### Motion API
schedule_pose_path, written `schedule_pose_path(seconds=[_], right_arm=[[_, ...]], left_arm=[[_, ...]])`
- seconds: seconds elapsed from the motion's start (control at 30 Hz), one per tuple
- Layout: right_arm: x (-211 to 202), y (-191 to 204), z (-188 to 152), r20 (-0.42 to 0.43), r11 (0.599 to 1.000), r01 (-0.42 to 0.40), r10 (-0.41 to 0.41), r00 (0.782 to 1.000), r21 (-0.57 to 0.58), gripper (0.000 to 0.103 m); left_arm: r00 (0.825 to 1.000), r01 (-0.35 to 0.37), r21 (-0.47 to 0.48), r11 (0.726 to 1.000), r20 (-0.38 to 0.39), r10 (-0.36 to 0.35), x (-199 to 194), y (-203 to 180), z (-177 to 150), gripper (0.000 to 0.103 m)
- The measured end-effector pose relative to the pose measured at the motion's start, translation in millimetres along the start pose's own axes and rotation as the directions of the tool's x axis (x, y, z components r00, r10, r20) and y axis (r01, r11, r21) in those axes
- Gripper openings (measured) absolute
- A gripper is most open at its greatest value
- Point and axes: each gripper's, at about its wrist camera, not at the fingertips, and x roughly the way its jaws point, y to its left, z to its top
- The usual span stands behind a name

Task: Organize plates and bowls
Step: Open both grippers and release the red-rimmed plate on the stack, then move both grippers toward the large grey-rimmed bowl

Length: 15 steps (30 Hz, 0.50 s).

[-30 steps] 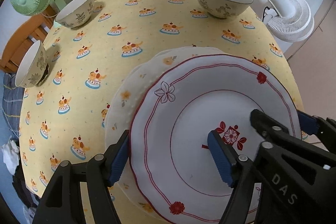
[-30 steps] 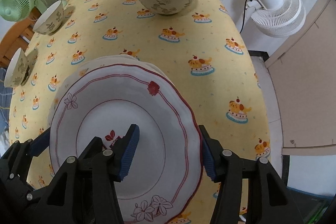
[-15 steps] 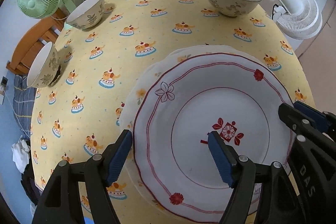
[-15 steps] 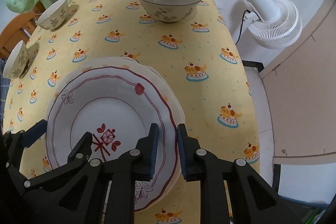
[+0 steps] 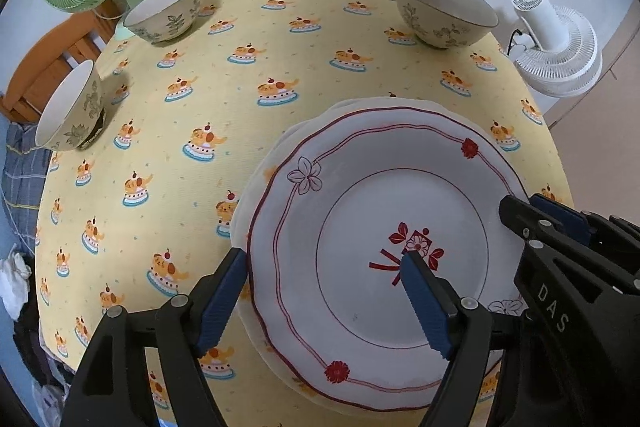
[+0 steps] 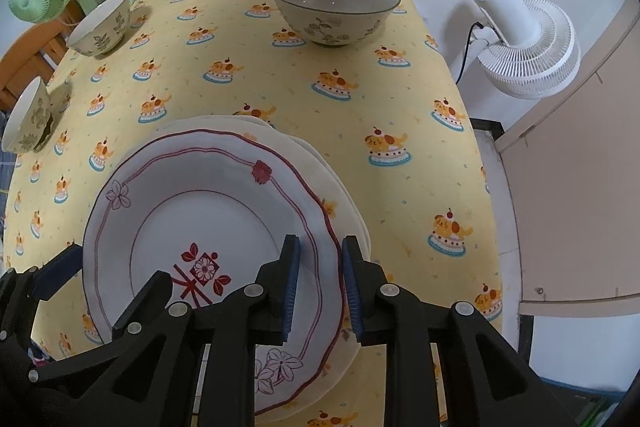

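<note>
The red-trimmed plate [image 5: 400, 267] lies on top of a stack of cream plates [image 6: 348, 211] on the yellow tablecloth [image 5: 280, 67]; every place below is given from this plate.

Left gripper [image 5: 326, 299]: it straddles the plate's near-left rim, one pad outside the edge, the other over the well beside the red flower mark. The jaws stand wide and are opening further; neither pad appears to press the plate.

Right gripper [image 6: 318, 291]: it sits at the plate's near-right rim, one pad on the inner side of the raised edge, the other just outside it. The gap is narrow and the jaws are opening; the rim runs between the pads, but small gaps show on both sides, so no firm hold is evident.

Key relation: the plate is round, so no long axis governs the approach; what matters is that its rim passes between each pair of pads on opposite sides, both grippers pointing steeply down. The right gripper is set closer to the rim, the left reaches further inward.

Remaining items: a large bowl [image 6: 334, 7] stands well beyond the plate, toward the far right; two smaller bowls [image 5: 164, 13] [image 5: 70, 107] stand far to the left. Judged from this layout, the plates look gathered and the bowls are not yet stacked.
</note>
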Motion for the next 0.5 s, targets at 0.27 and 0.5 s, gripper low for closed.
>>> schedule_pose_path(seconds=[0.27,0.5], right_arm=[[-20,12,0,0.076,0.999,-0.033,0.034,0.996,-0.020,0.062],[-39,48,2,0.101,0.999,-0.045,0.046,0.994,-0.013,0.071]], left_arm=[[0.999,0.029,0.001,1.000,0.036,-0.029,-19,16,-1,0.087],[0.996,0.050,0.005,0.999,0.076,-0.051,-36,52,-3,0.087]])
